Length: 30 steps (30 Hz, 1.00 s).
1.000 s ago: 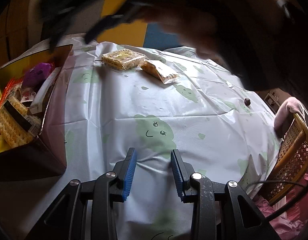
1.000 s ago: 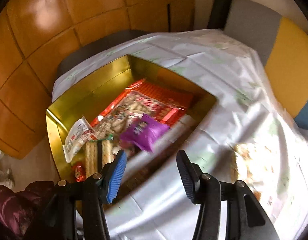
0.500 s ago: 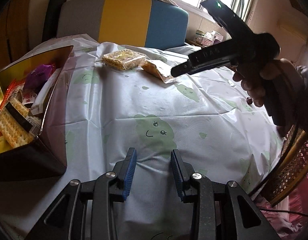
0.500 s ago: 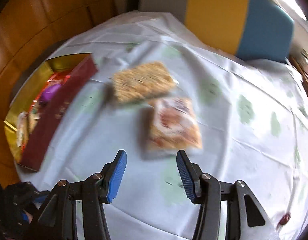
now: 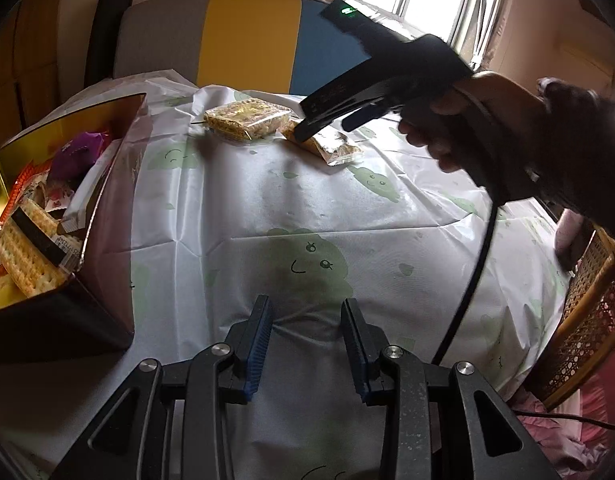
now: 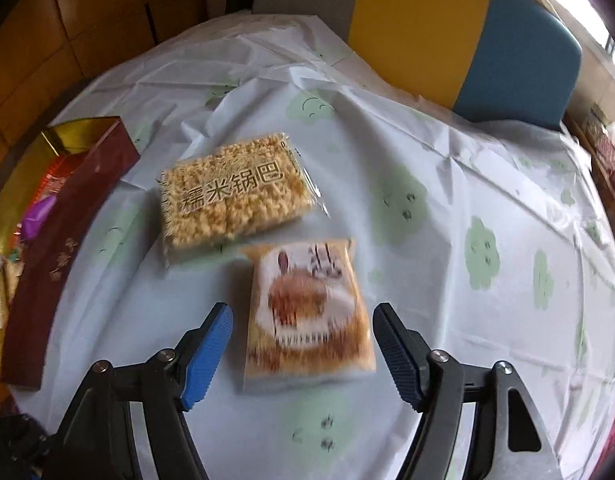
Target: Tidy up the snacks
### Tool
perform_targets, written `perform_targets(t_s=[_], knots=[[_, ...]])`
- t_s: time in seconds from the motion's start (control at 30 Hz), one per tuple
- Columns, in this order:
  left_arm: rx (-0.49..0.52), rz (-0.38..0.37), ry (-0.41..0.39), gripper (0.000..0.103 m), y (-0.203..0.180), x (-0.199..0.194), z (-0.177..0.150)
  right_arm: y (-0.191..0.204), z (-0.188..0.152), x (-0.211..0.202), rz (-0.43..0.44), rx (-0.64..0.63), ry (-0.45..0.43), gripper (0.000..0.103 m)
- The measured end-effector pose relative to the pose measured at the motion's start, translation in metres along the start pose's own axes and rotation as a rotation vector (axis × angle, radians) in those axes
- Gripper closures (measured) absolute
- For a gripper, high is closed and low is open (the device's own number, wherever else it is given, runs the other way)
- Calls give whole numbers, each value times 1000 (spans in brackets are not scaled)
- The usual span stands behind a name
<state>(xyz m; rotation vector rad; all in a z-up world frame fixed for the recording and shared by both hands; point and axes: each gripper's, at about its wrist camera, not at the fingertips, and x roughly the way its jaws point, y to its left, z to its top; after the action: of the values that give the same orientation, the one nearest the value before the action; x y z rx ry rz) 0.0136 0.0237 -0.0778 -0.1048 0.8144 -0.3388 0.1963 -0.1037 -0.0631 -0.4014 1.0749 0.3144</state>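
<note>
Two snack packs lie on the white tablecloth: a clear pack of yellow rice crackers and, nearer, an orange-and-white pastry pack. My right gripper hangs over the pastry pack, its jaws opening, the pack lying between the blue pads without touching them. A hand holds that gripper in the left wrist view. My left gripper rests low over bare tablecloth, its jaws a little apart with nothing between them. The gold-lined box at the left holds several snacks.
A grey, yellow and blue chair back stands behind the table. A wicker chair is at the right edge. The right gripper's black cable hangs across the table. Inside the box are crackers and a purple pack.
My right gripper swung from over the box to above the pastry pack and its jaws widened. The left gripper has not moved.
</note>
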Motion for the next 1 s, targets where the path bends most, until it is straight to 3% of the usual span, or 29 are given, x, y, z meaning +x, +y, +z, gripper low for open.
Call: perform_targets(t_s=[0.07, 0.13, 0.3, 0.63, 1.0], knots=[[-1, -1, 0, 67, 0, 0, 0, 3, 3, 10, -20, -28, 22, 29], [-1, -2, 0, 67, 0, 0, 0, 7, 5, 17, -43, -48, 31, 42], [-1, -1, 0, 67, 1, 0, -1, 8, -5, 10, -40, -69, 27, 47], [-2, 9, 7, 67, 0, 2, 2, -15, -70, -16, -37, -93, 87, 47], [21, 56, 30, 65, -7, 5, 5, -46, -108, -21, -101, -28, 34, 47]])
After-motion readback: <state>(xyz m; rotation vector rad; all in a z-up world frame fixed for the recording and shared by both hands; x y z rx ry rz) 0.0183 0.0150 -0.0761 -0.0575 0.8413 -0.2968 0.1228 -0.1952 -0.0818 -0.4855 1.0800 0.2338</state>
